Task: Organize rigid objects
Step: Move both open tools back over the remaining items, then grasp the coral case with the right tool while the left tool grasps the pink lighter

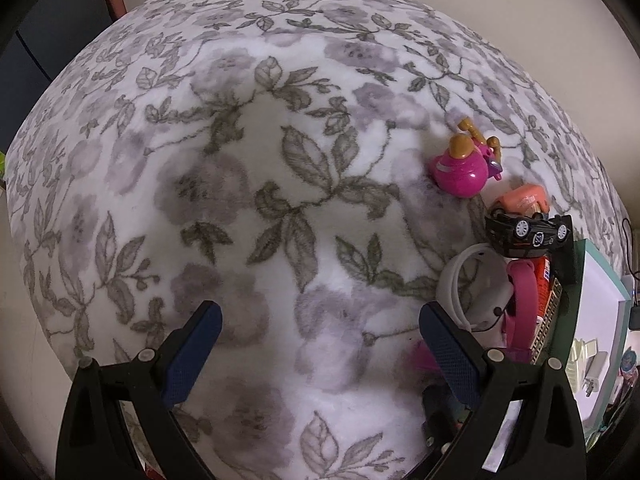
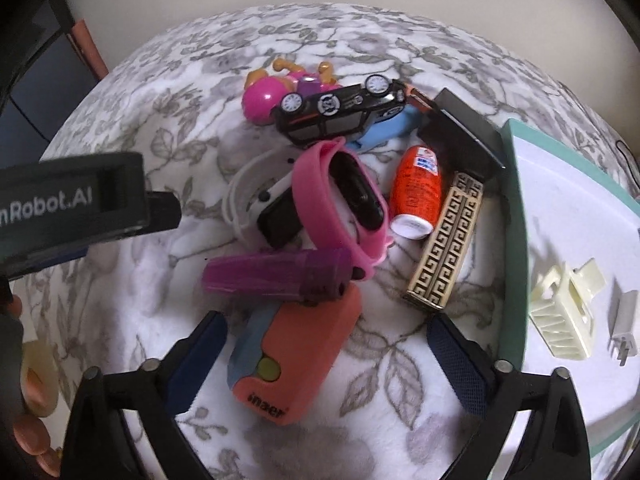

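A pile of small objects lies on a floral blanket (image 2: 160,152). In the right wrist view I see a coral device marked "inaer" (image 2: 296,360), a purple translucent case (image 2: 276,276), a pink wristband (image 2: 340,204), a black toy car (image 2: 340,112), an orange can (image 2: 416,192) and a gold patterned box (image 2: 448,240). My right gripper (image 2: 326,360) is open and straddles the coral device. My left gripper (image 1: 320,344) is open and empty over bare blanket, left of the pile. The pink doll toy (image 1: 460,168) and the car (image 1: 528,232) show in the left wrist view.
A teal-rimmed white tray (image 2: 516,240) stands right of the pile, holding a cream hair clip (image 2: 564,316) and a white plug (image 2: 624,332). A black flat box (image 2: 464,132) leans by the tray. A white cable loop (image 1: 456,280) lies beside the wristband. The left gripper's body (image 2: 72,204) shows at left.
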### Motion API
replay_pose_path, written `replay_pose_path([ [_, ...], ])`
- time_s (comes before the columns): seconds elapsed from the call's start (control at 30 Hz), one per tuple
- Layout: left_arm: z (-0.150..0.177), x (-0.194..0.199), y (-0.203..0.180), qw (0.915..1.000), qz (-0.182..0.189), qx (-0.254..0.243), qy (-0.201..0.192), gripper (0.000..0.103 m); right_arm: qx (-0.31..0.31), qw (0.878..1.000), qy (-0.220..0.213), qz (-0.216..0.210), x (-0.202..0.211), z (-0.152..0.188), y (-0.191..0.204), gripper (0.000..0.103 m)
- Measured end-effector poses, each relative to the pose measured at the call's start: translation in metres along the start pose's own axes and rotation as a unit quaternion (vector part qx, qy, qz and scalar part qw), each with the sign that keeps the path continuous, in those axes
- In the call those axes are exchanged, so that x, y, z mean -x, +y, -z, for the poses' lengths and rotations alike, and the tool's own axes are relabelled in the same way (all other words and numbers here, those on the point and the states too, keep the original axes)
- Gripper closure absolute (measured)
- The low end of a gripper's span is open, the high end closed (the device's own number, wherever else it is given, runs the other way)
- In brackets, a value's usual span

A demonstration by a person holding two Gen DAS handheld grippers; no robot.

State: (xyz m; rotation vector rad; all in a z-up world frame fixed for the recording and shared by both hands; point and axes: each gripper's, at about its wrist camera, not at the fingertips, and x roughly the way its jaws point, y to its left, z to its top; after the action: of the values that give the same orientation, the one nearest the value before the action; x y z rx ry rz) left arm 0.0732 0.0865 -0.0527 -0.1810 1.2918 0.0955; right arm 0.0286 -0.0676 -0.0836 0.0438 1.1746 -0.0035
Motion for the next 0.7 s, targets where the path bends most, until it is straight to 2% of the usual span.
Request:
replay_pose_path([
  [0.07, 0.000, 0.000, -0.004, 1.0000, 0.005, -0.001, 0.003, 0.004, -0.010, 1.000, -0.001, -0.002, 0.004, -0.001, -0.006, 0.016],
  [0.23, 0.001, -0.001, -0.015, 0.9997, 0.019, -0.008, 0.012, 0.004, -0.032, 0.999, 0.001, -0.010, 0.013, -0.002, -0.024, 0.040],
  [0.5, 0.004, -0.001, -0.029, 0.9986, 0.046, -0.012, 0.023, 0.004, -0.054, 0.998, 0.013, -0.038, 0.025, 0.013, -0.041, 0.053],
  [0.7, 0.009, -0.006, -0.058, 0.9962, 0.059, -0.053, 0.037, 0.004, -0.078, 0.996, 0.022, -0.050, 0.029, 0.018, -0.053, 0.058],
])
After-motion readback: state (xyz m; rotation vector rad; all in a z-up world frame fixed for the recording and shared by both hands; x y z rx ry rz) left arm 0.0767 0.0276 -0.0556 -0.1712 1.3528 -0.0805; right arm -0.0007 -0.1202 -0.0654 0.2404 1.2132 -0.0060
